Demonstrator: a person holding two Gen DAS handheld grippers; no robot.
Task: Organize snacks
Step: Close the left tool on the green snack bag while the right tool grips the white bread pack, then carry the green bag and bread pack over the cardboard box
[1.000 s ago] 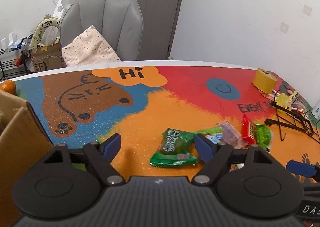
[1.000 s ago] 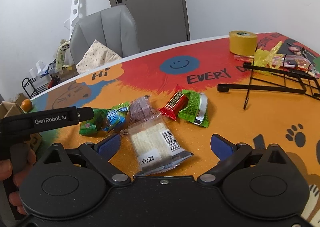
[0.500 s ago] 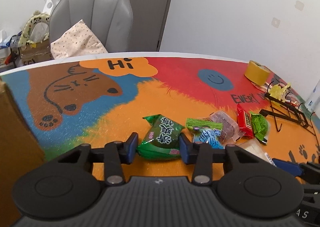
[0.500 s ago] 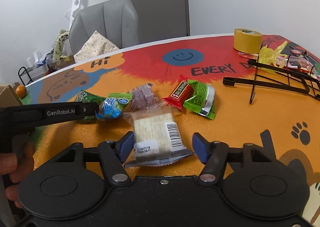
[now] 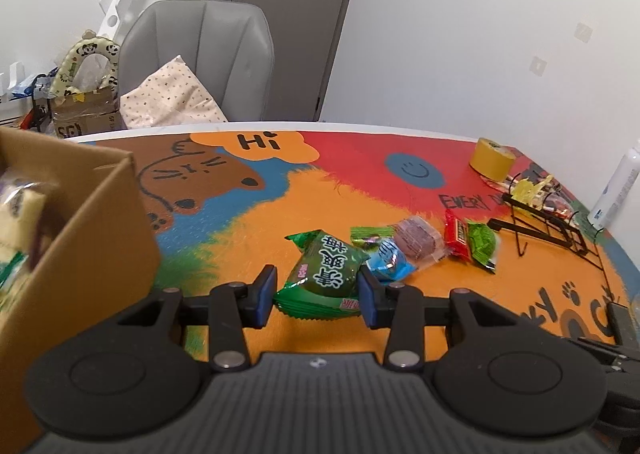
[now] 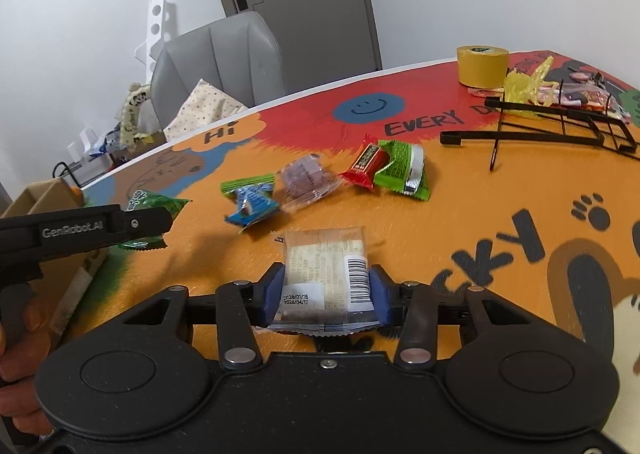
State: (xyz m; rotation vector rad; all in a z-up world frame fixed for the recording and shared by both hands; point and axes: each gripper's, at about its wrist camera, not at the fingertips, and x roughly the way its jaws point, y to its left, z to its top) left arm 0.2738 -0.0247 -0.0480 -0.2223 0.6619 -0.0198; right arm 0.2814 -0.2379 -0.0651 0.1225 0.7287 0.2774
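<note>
**Both claws loaded, box to the left**

The left claw [image 5: 318, 290] is clamped on a green snack packet [image 5: 326, 272], its blue pads pressing the packet's two sides, and the packet looks lifted just clear of the bench [image 5: 280, 210]. The right claw [image 6: 326, 296] has a clear-wrapped pale biscuit pack [image 6: 326, 274] between its pads; its jaws are closing, and the pads already touch the wrapper's edges. The pack's long axis runs straight away from the claw, barcode end near the right pad. Whether it is off the bench yet is hard to tell from the right wrist view.

What the coming move turns on is the cardboard box [image 5: 92, 214]. It stands at the left of the left wrist view, just beside the left claw, open at the top, with pale wrapped snacks already inside. In the right wrist view the same box [image 6: 44, 194] sits far off at the left edge, beyond the left claw [image 6: 132, 222]. So the left hand is the nearer one, and the right pack would likely have to cross over or follow behind.

Loose on the bench between the claws: a blue packet [image 6: 252, 204], a purple-brown pack [image 6: 306, 182], a red bar [image 6: 364, 166] and a light green packet [image 6: 404, 170], the last two touching.
</note>
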